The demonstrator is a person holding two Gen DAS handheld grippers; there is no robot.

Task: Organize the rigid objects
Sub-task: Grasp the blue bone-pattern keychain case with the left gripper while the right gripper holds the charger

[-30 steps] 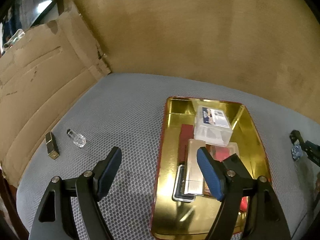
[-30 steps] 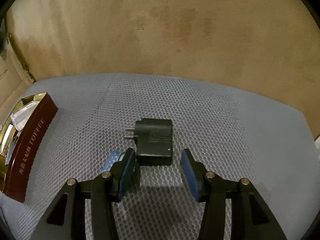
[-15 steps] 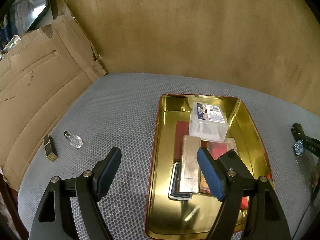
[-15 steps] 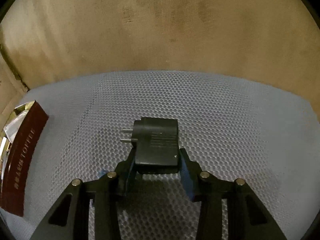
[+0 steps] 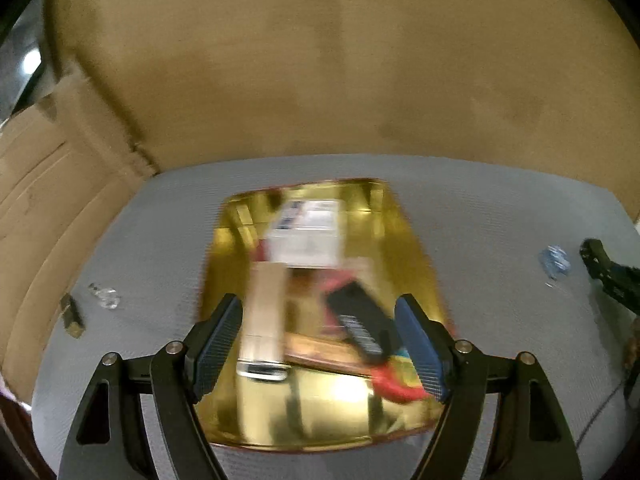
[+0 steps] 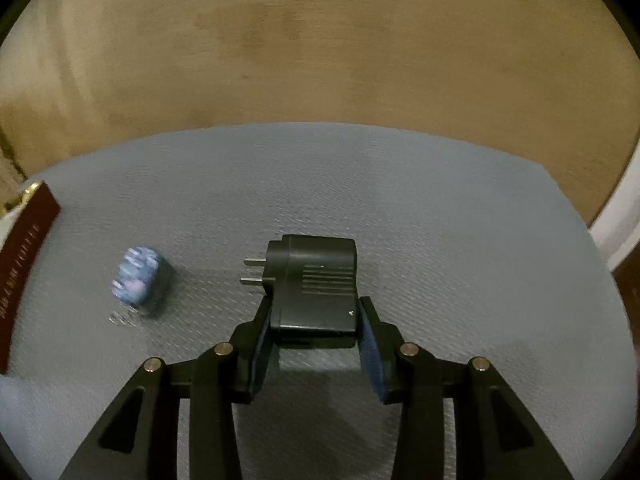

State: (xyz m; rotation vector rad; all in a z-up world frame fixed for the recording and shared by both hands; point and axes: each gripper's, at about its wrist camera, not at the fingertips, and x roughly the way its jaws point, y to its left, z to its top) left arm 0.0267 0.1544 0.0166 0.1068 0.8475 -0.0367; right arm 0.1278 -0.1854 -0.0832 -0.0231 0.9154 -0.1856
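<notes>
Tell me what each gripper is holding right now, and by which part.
The right gripper holds the black plug adapter by its two sides at the end away from the prongs. The left gripper holds nothing; its fingers are open over the gold tin.

Left gripper (image 5: 318, 344) spread wide, right gripper (image 6: 316, 344) clamped

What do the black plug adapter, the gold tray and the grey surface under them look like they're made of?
Plug adapter: likely matte black moulded plastic, with ribbed lines on its face and two bare metal prongs.
Gold tray: probably tin or similar metal, with a mirror-like gold finish that reflects its contents.
Grey surface: seems a woven mesh fabric or mat, dull, with a fine honeycomb texture.
</notes>
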